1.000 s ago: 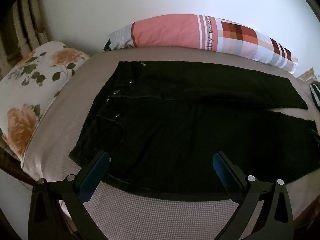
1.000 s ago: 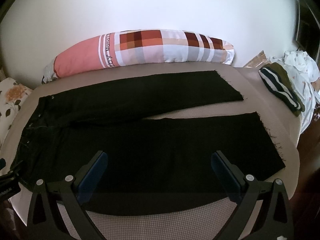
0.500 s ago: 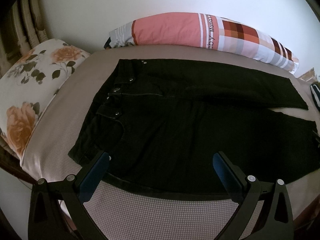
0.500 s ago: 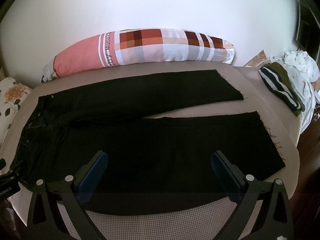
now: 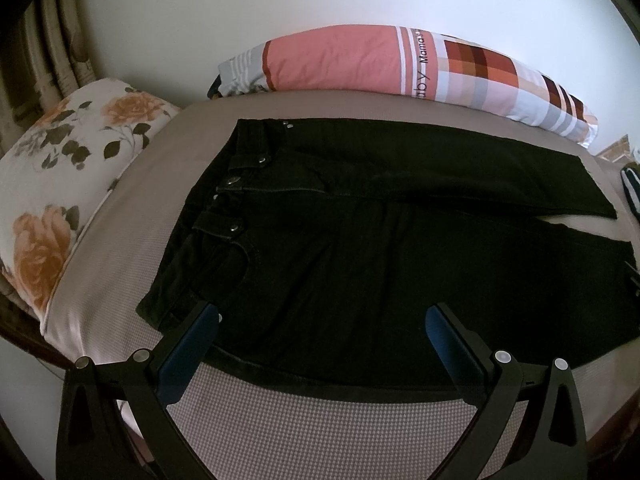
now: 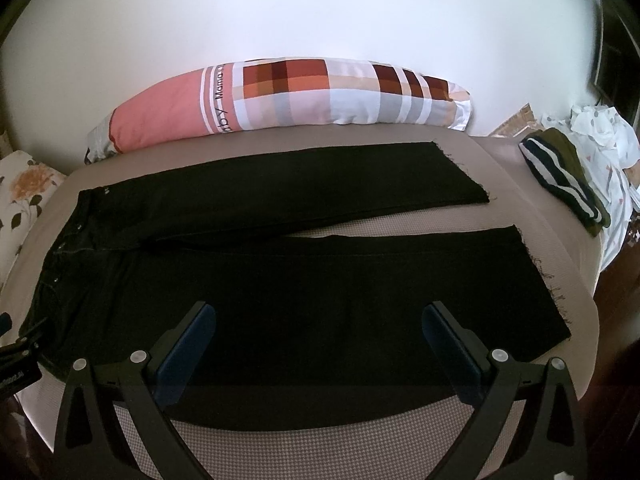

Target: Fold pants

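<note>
Black pants (image 5: 380,248) lie flat on the bed, waistband with metal buttons to the left, both legs spread apart and running right. In the right wrist view the pants (image 6: 304,288) show frayed hems at the right. My left gripper (image 5: 322,314) hovers open over the near edge by the waist and hip, nothing between its blue pads. My right gripper (image 6: 318,312) hangs open above the near leg, empty as well. A small part of the left gripper's black frame (image 6: 16,356) shows at the left edge of the right wrist view.
The bed (image 5: 320,432) has a beige textured cover. A long pink and plaid bolster (image 6: 288,100) lies along the white wall. A floral pillow (image 5: 60,184) sits at the left end. Folded striped clothes (image 6: 564,176) and white fabric (image 6: 604,140) lie at the right end.
The left wrist view has shifted slightly, the pants sitting a little lower and nearer. The right gripper has barely moved. Both grippers remain open.
</note>
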Demonstrator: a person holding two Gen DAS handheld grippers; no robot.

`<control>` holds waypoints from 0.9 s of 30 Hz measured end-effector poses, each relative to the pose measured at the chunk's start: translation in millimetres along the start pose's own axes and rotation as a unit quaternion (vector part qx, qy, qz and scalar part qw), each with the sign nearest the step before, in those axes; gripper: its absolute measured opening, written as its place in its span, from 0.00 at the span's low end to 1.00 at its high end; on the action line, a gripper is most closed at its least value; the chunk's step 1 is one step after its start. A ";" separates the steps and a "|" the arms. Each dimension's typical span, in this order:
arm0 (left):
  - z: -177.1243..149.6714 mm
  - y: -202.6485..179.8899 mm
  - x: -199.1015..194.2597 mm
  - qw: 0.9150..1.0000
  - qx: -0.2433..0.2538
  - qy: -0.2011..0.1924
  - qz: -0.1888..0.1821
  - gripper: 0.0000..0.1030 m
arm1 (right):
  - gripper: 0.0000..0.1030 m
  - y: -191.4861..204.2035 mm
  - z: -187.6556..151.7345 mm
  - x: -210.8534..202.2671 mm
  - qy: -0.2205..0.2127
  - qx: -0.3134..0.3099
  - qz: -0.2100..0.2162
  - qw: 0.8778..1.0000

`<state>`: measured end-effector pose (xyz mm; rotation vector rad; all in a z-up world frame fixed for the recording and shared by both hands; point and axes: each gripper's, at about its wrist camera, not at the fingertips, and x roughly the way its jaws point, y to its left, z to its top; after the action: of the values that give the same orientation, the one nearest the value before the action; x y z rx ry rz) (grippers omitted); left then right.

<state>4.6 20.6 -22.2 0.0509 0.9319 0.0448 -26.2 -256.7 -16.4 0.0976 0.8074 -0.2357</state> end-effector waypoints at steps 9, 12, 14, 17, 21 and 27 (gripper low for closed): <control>0.5 0.0 1.5 1.000 0.003 -0.001 0.003 1.00 | 1.00 1.3 0.2 0.3 0.000 -0.001 0.000 1.000; 1.4 0.4 1.6 1.000 0.002 0.000 0.004 1.00 | 1.00 1.3 0.1 0.2 0.000 0.000 0.001 1.000; 2.3 0.5 1.7 1.000 0.003 0.000 0.005 1.00 | 1.00 2.8 0.7 0.1 0.000 0.000 0.000 1.000; 3.5 0.1 1.6 1.000 0.003 -0.001 0.006 1.00 | 1.00 3.5 0.8 -0.4 0.001 0.000 0.001 1.000; 4.0 0.7 0.3 1.000 0.003 -0.001 0.006 1.00 | 1.00 3.5 0.7 -0.5 0.000 0.000 0.001 1.000; 6.3 1.5 -0.6 1.000 0.002 0.000 0.004 1.00 | 1.00 5.8 1.9 -0.7 -0.001 0.000 0.004 1.000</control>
<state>9.2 22.0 -17.8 0.0577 0.9311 0.0504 -23.9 -251.3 -14.6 0.1016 0.8043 -0.2282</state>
